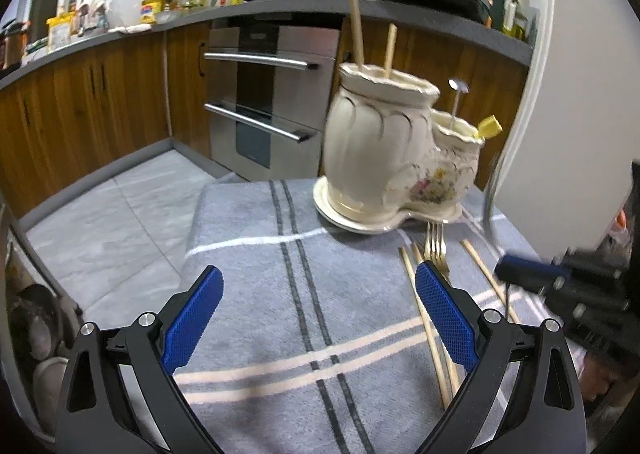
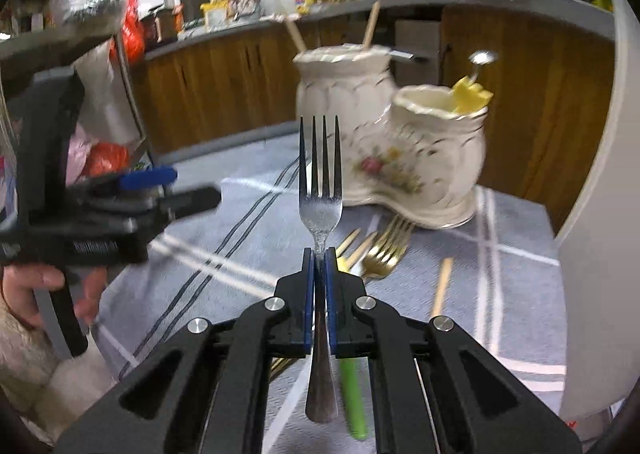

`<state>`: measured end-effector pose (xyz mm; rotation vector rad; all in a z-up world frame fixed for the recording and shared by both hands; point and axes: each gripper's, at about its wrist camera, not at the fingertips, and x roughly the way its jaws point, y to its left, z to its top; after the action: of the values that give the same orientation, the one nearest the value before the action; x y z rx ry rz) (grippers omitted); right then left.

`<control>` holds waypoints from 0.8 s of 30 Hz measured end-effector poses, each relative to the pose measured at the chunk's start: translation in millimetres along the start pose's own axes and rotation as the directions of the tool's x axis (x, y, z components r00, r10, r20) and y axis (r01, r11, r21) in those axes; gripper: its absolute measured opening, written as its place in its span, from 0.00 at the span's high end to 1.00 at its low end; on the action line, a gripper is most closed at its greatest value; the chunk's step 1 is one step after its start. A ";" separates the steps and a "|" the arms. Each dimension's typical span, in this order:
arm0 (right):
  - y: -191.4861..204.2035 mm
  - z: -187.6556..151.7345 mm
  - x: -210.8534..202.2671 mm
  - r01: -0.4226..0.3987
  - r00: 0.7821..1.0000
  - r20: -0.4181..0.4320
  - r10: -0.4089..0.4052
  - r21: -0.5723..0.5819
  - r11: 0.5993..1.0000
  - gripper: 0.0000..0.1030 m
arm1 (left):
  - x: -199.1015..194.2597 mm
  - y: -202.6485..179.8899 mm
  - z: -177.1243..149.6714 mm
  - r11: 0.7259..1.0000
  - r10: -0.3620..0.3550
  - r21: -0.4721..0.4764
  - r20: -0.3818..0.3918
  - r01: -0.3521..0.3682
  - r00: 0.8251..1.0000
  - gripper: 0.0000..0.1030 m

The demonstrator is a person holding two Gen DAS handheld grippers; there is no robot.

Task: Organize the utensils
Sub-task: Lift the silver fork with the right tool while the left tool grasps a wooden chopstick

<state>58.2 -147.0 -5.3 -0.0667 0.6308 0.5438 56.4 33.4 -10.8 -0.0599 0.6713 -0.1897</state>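
My right gripper (image 2: 319,254) is shut on the neck of a silver fork (image 2: 320,210), which stands tines up above the cloth. A cream ceramic holder (image 2: 384,142) with two pots stands behind it. The tall pot holds two wooden chopsticks, the small pot a metal handle and a yellow piece. In the left wrist view my left gripper (image 1: 320,294) is open over the striped cloth, with nothing between its pads. The holder (image 1: 380,150) stands ahead of it to the right. A gold fork (image 1: 436,250) and loose chopsticks (image 1: 424,318) lie by its right finger. The right gripper (image 1: 516,274) shows at the right edge.
Gold forks (image 2: 388,250), a chopstick (image 2: 442,286) and a green stick (image 2: 352,394) lie on the grey striped cloth (image 1: 280,254). A white curved edge (image 1: 520,114) rises at the right. Wooden cabinets and an oven (image 1: 264,102) stand beyond the table. A hand (image 2: 36,286) holds the left gripper (image 2: 192,184).
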 end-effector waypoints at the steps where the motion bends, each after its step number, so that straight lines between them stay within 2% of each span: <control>1: -1.7 0.6 -4.5 0.002 1.000 0.014 -0.002 0.005 1.000 0.95 | 3.9 -4.0 -1.5 1.000 -0.018 0.005 -0.020 0.018 1.000 0.09; 3: -5.1 3.1 -12.2 0.007 0.999 0.053 -0.008 0.020 1.000 0.95 | 11.3 -12.7 -4.2 0.998 -0.064 0.006 -0.063 0.064 0.996 0.11; 5: -9.8 3.2 -18.2 0.014 0.996 0.083 -0.016 0.026 1.000 0.95 | 19.1 -24.3 -7.5 0.995 -0.100 0.018 -0.109 0.103 0.989 0.21; 7: -11.9 4.5 -22.4 0.023 0.994 0.109 -0.026 0.029 0.999 0.95 | 27.4 -39.6 -13.2 0.992 -0.104 0.056 -0.153 0.114 0.983 0.38; 8: -13.3 5.0 -24.0 0.026 0.992 0.120 -0.030 0.033 0.999 0.95 | 29.7 -45.4 -15.3 0.990 -0.104 0.075 -0.165 0.117 0.981 0.42; 10: -15.6 5.9 -28.2 0.031 0.990 0.139 -0.036 0.037 0.999 0.95 | 32.9 -55.2 -18.7 0.987 -0.098 0.104 -0.183 0.119 0.978 0.59; 13: -17.2 6.8 -34.8 0.031 0.985 0.168 -0.038 0.047 0.998 0.95 | 37.8 -62.8 -23.8 0.985 -0.083 0.135 -0.206 0.112 0.975 0.69; 16: -18.0 7.4 -40.7 0.035 0.980 0.196 -0.044 0.050 0.998 0.95 | 43.4 -71.0 -26.3 0.980 -0.095 0.151 -0.230 0.132 0.968 0.74; 24: -18.3 7.4 -44.1 0.028 0.975 0.218 -0.038 0.048 0.998 0.95 | 63.0 -85.7 -26.6 0.978 -0.038 0.187 -0.272 0.092 0.962 0.74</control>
<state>41.7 -181.5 24.4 0.0251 0.4260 0.4963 74.9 -62.8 -60.2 0.1378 0.9171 -0.3317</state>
